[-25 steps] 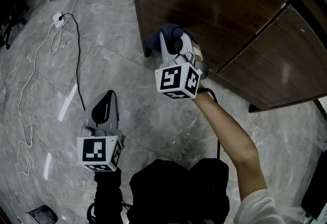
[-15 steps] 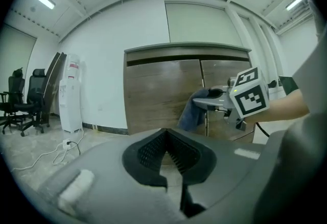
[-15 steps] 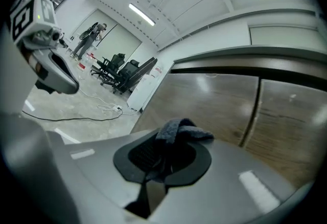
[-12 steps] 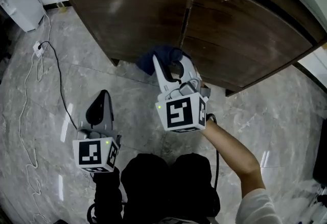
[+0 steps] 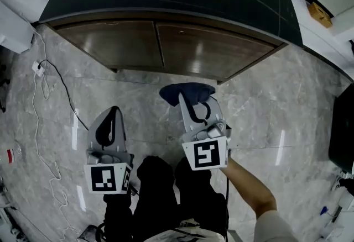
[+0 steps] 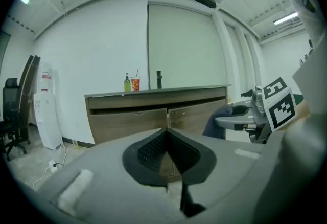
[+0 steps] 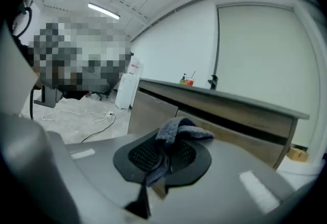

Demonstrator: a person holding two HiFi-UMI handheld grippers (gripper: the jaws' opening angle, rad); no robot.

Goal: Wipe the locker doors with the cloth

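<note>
Before wooden locker doors (image 5: 160, 47) | right hand-held gripper (image 7: 165, 152) pinches fuzzy blue cloth (image 7: 179, 128) | left hand-held gripper (image 6: 167, 145) closed, empty

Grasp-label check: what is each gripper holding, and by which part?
The right gripper pinches the blue cloth by a bunched fold, and the rest spills over the jaw tips. The left gripper holds nothing, its jaws closed together.

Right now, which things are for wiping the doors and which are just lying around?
For the job: cloth, right gripper pinching it, locker doors.
Just lying around: power strip on the floor, bottle and cup on the counter, brown box.
</note>
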